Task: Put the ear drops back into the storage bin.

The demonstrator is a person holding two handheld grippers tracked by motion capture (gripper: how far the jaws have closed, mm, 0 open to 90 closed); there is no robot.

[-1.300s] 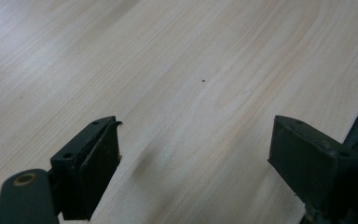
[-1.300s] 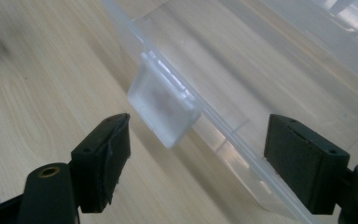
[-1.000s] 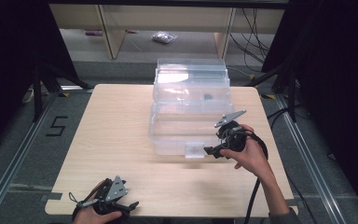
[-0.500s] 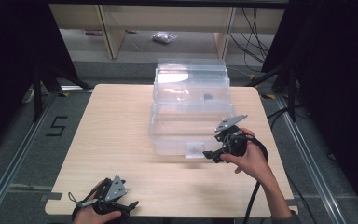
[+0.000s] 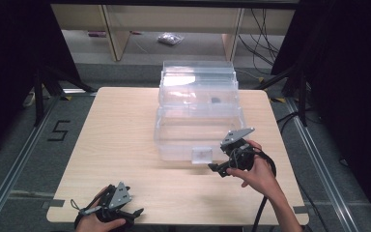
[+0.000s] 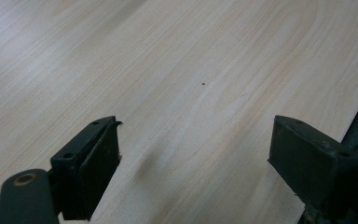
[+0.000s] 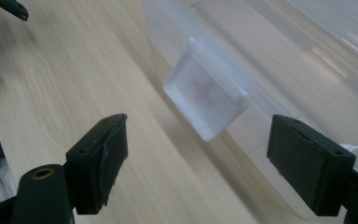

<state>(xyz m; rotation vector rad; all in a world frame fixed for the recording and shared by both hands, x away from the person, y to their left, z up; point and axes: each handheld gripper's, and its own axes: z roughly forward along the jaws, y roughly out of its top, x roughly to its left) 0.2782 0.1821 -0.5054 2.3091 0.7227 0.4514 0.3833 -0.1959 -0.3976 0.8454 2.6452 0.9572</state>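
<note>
A clear plastic storage box (image 5: 198,130) stands in the middle of the wooden table (image 5: 121,135), its lid tilted up behind it. A small clear latch (image 5: 202,155) hangs at the middle of its front wall. My right gripper (image 5: 216,169) hovers just right of that latch at the box's front corner, open. In the right gripper view the latch (image 7: 205,100) sits ahead between the open jaws of the right gripper (image 7: 200,163), a little apart from them. My left gripper (image 5: 134,212) rests at the table's near left edge. In its own view the left gripper (image 6: 196,154) is open over bare wood.
A small dark object (image 5: 216,100) lies inside the box. Beyond the table stand pale shelf legs and a plastic bag (image 5: 169,38) on the floor. Black stands flank the table. A "5" mark (image 5: 59,130) is taped on the floor at the left.
My right gripper has slid along the box's front corner toward the near edge and a little left, closer to the latch. The left gripper has stayed put.
</note>
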